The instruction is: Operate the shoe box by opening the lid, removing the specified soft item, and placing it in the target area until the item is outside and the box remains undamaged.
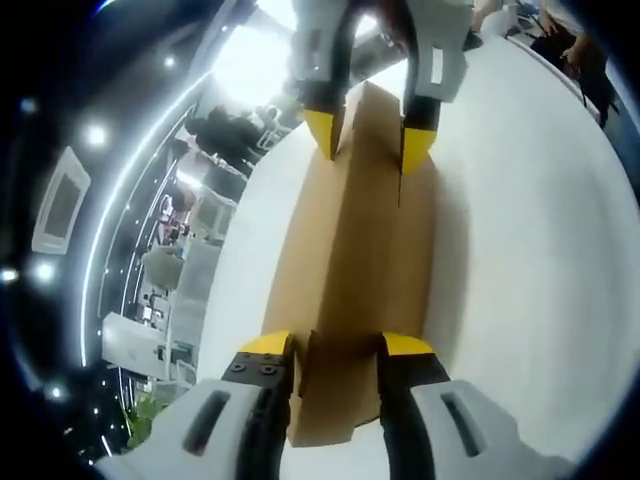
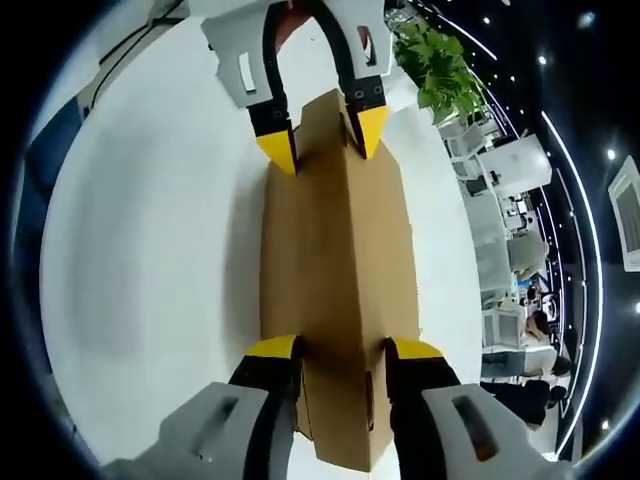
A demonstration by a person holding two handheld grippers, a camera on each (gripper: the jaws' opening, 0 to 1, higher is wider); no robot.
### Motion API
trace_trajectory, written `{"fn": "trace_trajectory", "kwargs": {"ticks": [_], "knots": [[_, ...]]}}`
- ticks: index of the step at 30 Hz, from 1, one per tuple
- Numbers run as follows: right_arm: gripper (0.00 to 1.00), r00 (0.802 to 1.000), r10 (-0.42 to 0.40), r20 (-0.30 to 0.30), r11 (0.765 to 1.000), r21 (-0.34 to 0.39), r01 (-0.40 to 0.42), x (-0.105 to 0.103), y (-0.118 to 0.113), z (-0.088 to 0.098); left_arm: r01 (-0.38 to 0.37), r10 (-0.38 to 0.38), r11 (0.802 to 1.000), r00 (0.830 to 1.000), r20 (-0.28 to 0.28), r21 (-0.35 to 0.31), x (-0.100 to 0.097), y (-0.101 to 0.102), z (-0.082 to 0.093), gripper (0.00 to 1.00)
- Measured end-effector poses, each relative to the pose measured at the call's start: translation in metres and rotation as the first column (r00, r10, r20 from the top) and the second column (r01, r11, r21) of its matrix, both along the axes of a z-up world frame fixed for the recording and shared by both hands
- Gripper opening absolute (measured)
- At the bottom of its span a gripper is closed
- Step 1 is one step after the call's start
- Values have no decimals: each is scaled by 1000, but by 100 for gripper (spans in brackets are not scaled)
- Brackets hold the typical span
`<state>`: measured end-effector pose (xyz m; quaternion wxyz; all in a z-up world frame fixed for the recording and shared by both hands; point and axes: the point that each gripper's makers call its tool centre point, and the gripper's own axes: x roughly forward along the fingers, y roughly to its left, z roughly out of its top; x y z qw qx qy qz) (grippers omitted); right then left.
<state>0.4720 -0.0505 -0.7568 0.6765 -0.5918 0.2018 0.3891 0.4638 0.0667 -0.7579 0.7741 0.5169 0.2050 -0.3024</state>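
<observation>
A brown cardboard shoe box (image 1: 350, 250) lies closed on the white table (image 1: 520, 230), seen lengthwise. In the left gripper view my left gripper (image 1: 335, 345) clasps the near end of the box, its yellow-tipped fingers (image 1: 265, 345) pressed to both sides. My right gripper (image 1: 368, 140) holds the far end in the same way. The right gripper view mirrors this: the right gripper (image 2: 342, 348) is on the near end of the shoe box (image 2: 335, 250) and the left gripper (image 2: 322, 135) on the far end. Nothing soft is in sight; the inside of the box is hidden.
The white table (image 2: 150, 250) spreads wide on both sides of the box. Past its edge stand a green plant (image 2: 440, 70), office desks (image 2: 500, 270) and seated people (image 1: 225, 130). Another person (image 1: 560, 35) sits at the table's far rim.
</observation>
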Motion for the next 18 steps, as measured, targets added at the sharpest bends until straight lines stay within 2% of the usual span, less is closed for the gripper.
{"fn": "trace_trajectory", "kwargs": {"ticks": [6,9,18], "knots": [[32,1000,2,5,1000,9,-2,1,1,0,-16,16,1000,1000,-15,-23,4,0,1,34],[32,1000,1,5,1000,10,-2,1,2,2,-7,7,1000,1000,-8,-1,6,0,-2,34],[34,1000,20,8,1000,-3,-20,7,3,-5,-29,29,1000,999,-19,2,7,-1,0,34]]}}
